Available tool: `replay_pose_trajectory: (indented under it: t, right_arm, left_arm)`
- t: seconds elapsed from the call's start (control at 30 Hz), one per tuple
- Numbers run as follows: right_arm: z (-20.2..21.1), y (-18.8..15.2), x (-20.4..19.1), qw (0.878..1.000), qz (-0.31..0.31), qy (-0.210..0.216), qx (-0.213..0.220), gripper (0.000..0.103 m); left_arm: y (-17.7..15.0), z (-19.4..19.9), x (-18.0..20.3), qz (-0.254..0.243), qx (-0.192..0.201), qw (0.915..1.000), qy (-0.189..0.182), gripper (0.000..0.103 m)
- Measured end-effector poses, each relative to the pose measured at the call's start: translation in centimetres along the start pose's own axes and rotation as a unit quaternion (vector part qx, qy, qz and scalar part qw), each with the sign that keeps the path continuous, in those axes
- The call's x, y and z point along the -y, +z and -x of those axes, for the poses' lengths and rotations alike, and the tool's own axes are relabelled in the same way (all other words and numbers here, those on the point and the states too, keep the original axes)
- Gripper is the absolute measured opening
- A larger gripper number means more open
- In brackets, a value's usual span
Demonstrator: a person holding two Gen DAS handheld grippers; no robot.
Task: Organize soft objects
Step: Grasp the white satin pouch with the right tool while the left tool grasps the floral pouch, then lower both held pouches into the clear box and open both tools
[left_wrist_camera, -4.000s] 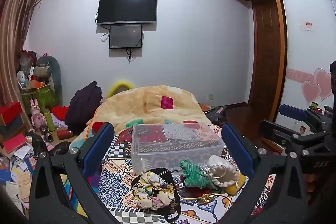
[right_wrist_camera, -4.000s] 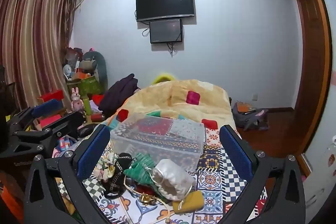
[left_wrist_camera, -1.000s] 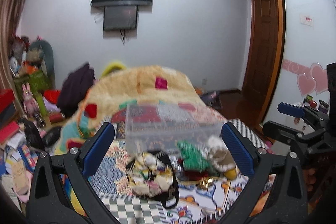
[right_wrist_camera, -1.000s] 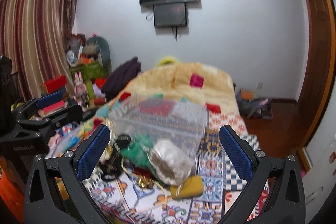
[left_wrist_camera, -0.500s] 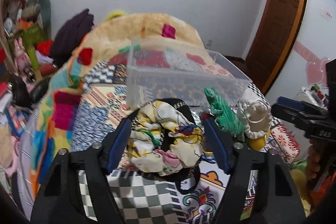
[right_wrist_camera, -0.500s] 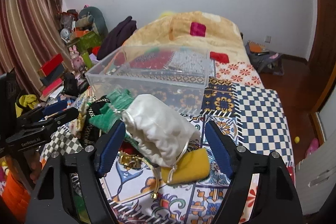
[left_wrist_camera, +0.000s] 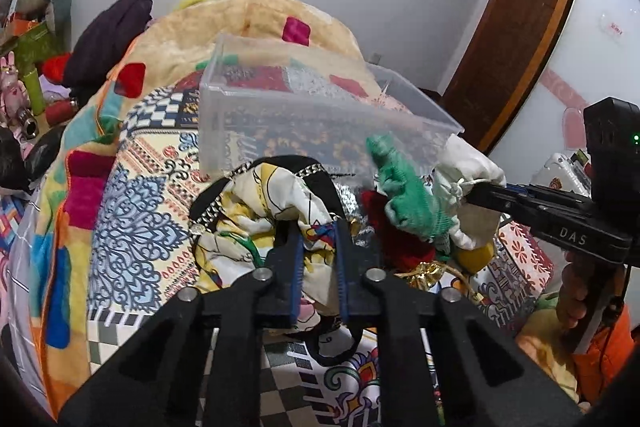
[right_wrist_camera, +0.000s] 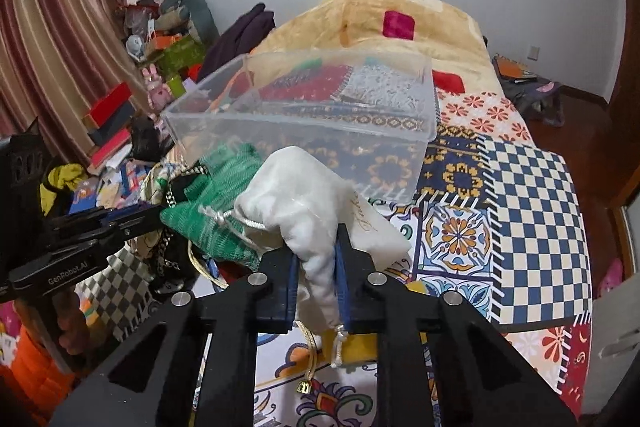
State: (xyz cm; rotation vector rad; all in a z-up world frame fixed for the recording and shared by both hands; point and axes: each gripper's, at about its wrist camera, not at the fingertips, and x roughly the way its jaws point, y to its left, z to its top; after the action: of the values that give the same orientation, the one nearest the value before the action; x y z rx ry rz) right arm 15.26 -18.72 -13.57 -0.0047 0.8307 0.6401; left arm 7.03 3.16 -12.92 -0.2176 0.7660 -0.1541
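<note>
A clear plastic bin (left_wrist_camera: 304,115) stands empty on the patterned bedspread, with a heap of soft things in front of it. My left gripper (left_wrist_camera: 316,247) is shut on a yellow-white floral cloth bag with a black chain strap (left_wrist_camera: 260,223). My right gripper (right_wrist_camera: 316,259) is shut on a white drawstring pouch (right_wrist_camera: 308,195). A green knit pouch (left_wrist_camera: 404,191) lies between them, also in the right wrist view (right_wrist_camera: 224,187). A red cloth (left_wrist_camera: 396,239) and a yellow pouch (left_wrist_camera: 472,255) lie under the pile. The bin shows in the right wrist view (right_wrist_camera: 304,115) too.
A beige blanket mound (left_wrist_camera: 240,31) rises behind the bin. Clutter of boxes and toys (right_wrist_camera: 132,95) lines the left side of the bed. A wooden door (left_wrist_camera: 516,27) is at the right. The checked bedspread (right_wrist_camera: 528,219) extends right of the pile.
Both grippers have dropped down and forward onto the pile and closed, the left on the floral bag and the right on the white pouch.
</note>
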Motion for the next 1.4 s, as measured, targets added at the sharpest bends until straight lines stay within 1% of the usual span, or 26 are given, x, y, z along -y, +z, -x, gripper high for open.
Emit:
replay_pose_trajectory:
  t: [0.03,0.23,0.33,0.43,0.5,0.67,0.77,0.93,1.07,1.2,1.37,1.4]
  right_arm:
    - [0.4,0.1,0.0,1.0,-0.001,0.0,0.006,0.013]
    - [3.0,1.2,-0.3,0.999,0.006,-0.001,0.048,0.012]
    - [4.3,2.3,-0.8,0.997,0.011,-0.007,0.072,0.012]
    - [5.3,3.7,-0.8,0.995,0.013,-0.014,0.095,0.012]
    - [5.6,4.7,-0.7,0.994,0.014,-0.019,0.107,0.012]
    - [5.5,7.1,-0.2,0.991,0.011,-0.033,0.129,0.012]
    - [4.6,8.2,0.6,0.991,0.003,-0.039,0.131,0.012]
    - [2.1,9.0,1.5,0.992,-0.005,-0.047,0.113,0.012]
    - [-0.9,9.3,2.4,0.995,-0.017,-0.047,0.085,0.012]
    - [-4.0,8.9,2.8,0.998,-0.018,-0.046,0.049,0.012]
    - [-5.5,8.4,2.1,0.998,0.011,-0.058,0.015,0.014]
    - [-5.7,8.3,1.9,0.998,0.018,-0.063,0.009,0.017]
  left_arm:
    - [0.1,0.5,0.0,-0.001,0.007,1.0,0.002,0.009]
    - [1.2,3.9,0.3,-0.006,0.056,0.9984,0.009,0.009]
    - [2.6,5.8,0.3,-0.008,0.087,0.996,0.016,0.009]
    - [4.7,7.4,0.5,-0.009,0.12,0.9925,0.022,0.009]
    - [6.2,7.7,0.7,-0.011,0.133,0.9908,0.026,0.009]
    - [9.3,7.0,0.9,-0.015,0.138,0.99,0.025,0.009]
    - [10.5,5.5,0.8,-0.019,0.131,0.9908,0.028,0.009]
    - [11.8,1.5,0.3,-0.022,0.1,0.9943,0.03,0.009]
    - [12.3,-2.5,-0.4,-0.016,0.058,0.998,0.017,0.009]
    - [11.9,-5.9,-0.7,-0.019,0.022,0.9993,0.023,0.009]
    - [11.4,-7.8,-0.4,-0.024,-0.001,0.9993,0.03,0.01]
    - [11.3,-8.0,-0.3,-0.024,-0.005,0.9993,0.029,0.013]
